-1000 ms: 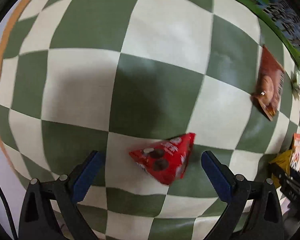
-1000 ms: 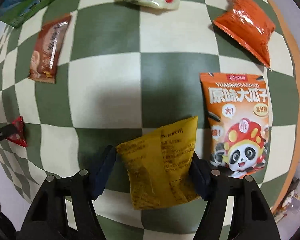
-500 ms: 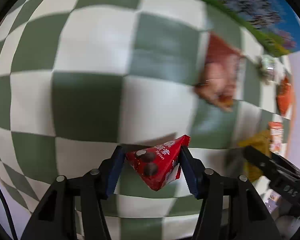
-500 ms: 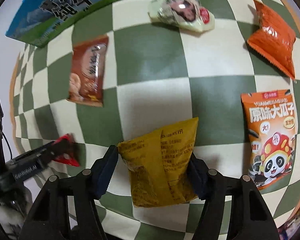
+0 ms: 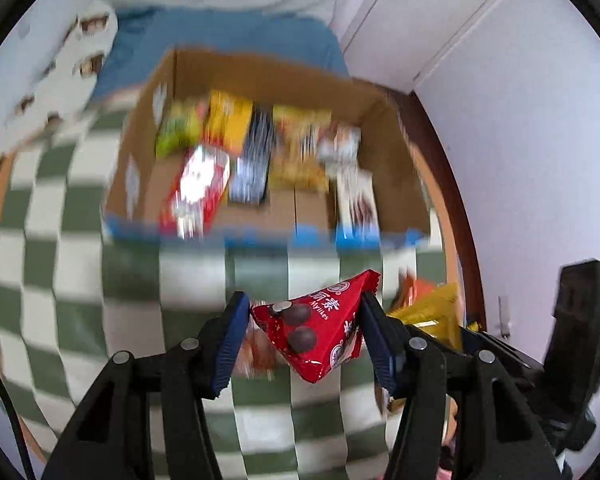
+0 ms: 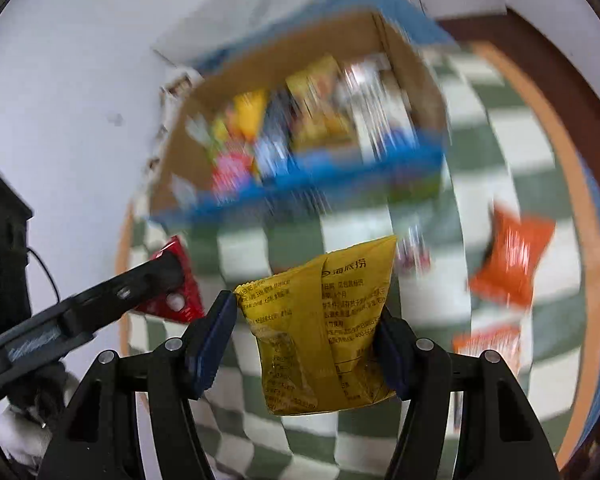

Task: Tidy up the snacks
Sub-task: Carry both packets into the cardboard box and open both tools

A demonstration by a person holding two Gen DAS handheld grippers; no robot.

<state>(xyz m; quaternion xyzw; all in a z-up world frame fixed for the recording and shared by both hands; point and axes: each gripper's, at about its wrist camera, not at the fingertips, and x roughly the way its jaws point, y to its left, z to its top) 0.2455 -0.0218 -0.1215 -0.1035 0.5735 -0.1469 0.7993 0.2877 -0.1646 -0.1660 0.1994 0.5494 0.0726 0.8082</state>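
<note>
My left gripper [image 5: 304,332] is shut on a red triangular snack packet [image 5: 316,330] and holds it above the checkered cloth. My right gripper [image 6: 306,336] is shut on a yellow snack bag [image 6: 320,332], also lifted. A cardboard box [image 5: 364,92] with a blue front edge stands ahead, blurred, with several snack packs inside; it also shows in the right wrist view [image 6: 410,68]. In the right wrist view the left gripper with the red packet [image 6: 182,284] is at the left. In the left wrist view the yellow bag [image 5: 432,312] shows at the right.
The green and white checkered cloth [image 5: 60,264] covers a round table. An orange bag [image 6: 512,260] and an orange printed packet [image 6: 488,344] lie at the right. White walls, a door and a dark wooden edge [image 5: 444,152] lie behind the box.
Both grippers have lifted their packets off the cloth and tilted up to face the cardboard box. The left gripper closed on the red packet a second ago.
</note>
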